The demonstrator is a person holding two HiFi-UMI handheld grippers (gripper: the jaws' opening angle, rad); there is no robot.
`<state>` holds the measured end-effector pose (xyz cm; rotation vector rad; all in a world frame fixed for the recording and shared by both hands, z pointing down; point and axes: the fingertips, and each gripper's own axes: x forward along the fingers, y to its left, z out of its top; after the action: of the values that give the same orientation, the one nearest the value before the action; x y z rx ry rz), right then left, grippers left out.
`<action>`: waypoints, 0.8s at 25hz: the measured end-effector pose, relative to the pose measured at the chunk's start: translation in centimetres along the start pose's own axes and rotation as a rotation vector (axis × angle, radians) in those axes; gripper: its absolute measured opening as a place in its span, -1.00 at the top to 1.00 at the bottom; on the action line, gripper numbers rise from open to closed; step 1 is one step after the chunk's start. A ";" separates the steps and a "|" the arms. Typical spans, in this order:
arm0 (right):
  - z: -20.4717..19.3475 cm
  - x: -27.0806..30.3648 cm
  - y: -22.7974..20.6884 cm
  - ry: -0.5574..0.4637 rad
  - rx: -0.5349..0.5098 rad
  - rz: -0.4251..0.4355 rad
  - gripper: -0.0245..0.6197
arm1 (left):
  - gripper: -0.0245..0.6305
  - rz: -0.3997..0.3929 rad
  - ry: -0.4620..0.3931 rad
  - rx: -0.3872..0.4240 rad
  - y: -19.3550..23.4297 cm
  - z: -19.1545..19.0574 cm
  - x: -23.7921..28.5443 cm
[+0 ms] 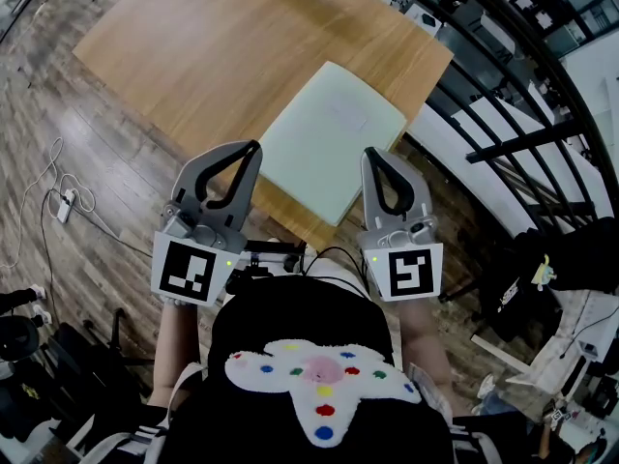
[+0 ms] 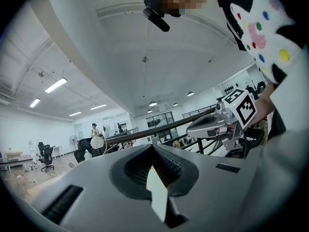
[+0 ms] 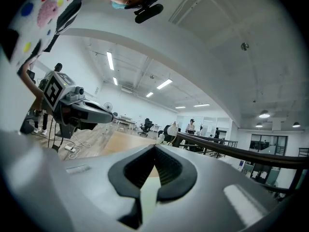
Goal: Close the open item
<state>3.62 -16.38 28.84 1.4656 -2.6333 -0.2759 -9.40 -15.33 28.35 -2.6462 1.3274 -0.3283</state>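
Head view: left gripper (image 1: 255,147), right gripper (image 1: 371,153), jaws shut, empty; a push could slide the green item (image 1: 334,143) off the counter (image 1: 193,56).

Jaws of grey plastic right gripper (image 3: 154,148) together, tips meeting. Through their loop: pale green flat surface (image 3: 147,197), light wooden tabletop (image 3: 116,141) beyond. Grey left gripper (image 3: 108,114) at left; black metal railing (image 3: 241,153) at right
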 end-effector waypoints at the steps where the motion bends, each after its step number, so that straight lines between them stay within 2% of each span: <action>1: 0.0 0.0 0.1 0.001 0.000 0.001 0.90 | 0.91 0.001 -0.001 0.002 0.0 0.0 0.0; 15: -0.7 -0.3 0.0 0.016 -0.003 -0.002 0.90 | 0.90 -0.055 0.004 0.075 -1.0 0.1 0.4; 20: -0.7 -0.2 0.3 0.024 -0.006 0.002 0.90 | 0.91 -0.063 0.006 0.070 -1.0 0.0 0.4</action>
<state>3.62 -16.07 29.63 1.4557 -2.6124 -0.2645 -8.38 -15.01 28.60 -2.6352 1.2138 -0.3844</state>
